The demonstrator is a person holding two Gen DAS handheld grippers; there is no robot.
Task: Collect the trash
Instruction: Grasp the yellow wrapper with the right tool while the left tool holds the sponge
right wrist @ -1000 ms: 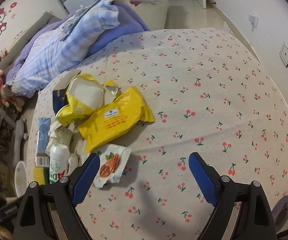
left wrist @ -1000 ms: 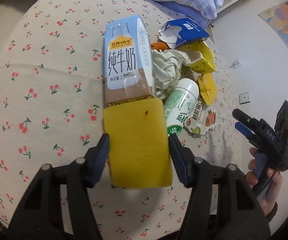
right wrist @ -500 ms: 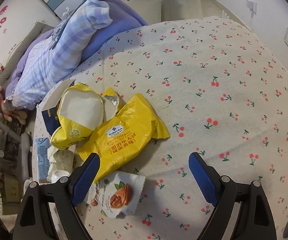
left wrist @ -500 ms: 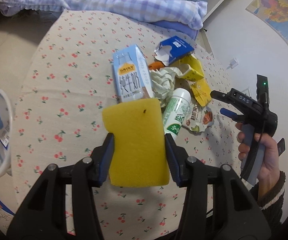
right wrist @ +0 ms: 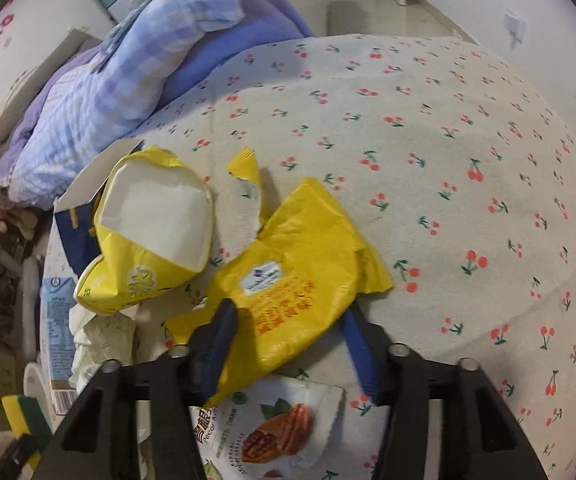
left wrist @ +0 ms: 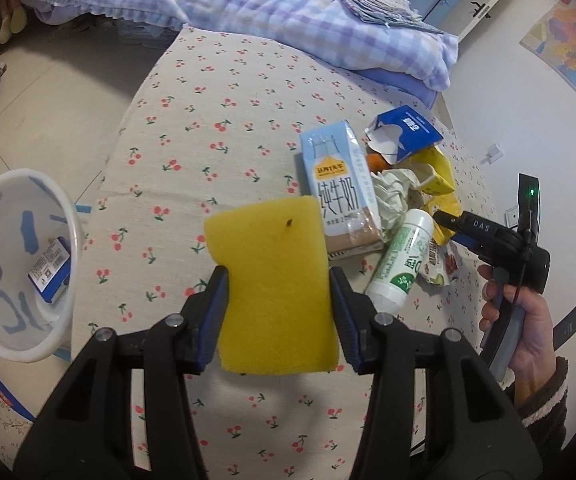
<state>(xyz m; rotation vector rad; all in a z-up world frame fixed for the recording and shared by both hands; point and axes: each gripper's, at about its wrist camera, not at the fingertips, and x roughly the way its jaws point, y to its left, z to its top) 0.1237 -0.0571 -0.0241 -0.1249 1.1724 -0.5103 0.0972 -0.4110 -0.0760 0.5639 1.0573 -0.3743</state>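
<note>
My left gripper (left wrist: 277, 292) is shut on a yellow sponge (left wrist: 273, 280) and holds it above the cherry-print bed cover (left wrist: 215, 92). Behind it lies a trash pile: a blue milk carton (left wrist: 338, 196), a white and green bottle (left wrist: 402, 260), crumpled paper (left wrist: 392, 194), a torn blue box (left wrist: 404, 130). My right gripper (right wrist: 288, 340) has its jaws partly closed on either side of a yellow snack bag (right wrist: 300, 272), low over it. A nut packet (right wrist: 271, 428) lies under the gripper. An open yellow wrapper (right wrist: 147, 232) lies left of it.
A white trash bin (left wrist: 19, 264) stands on the floor left of the bed, with a small blue box (left wrist: 49, 270) inside. A folded checked quilt (left wrist: 247, 4) lies at the bed's far end. The right gripper and hand (left wrist: 524, 280) show in the left wrist view.
My left gripper lifted the sponge and drew back left, bringing the bin into view. My right gripper moved forward and down over the yellow snack bag and its jaws narrowed around it.
</note>
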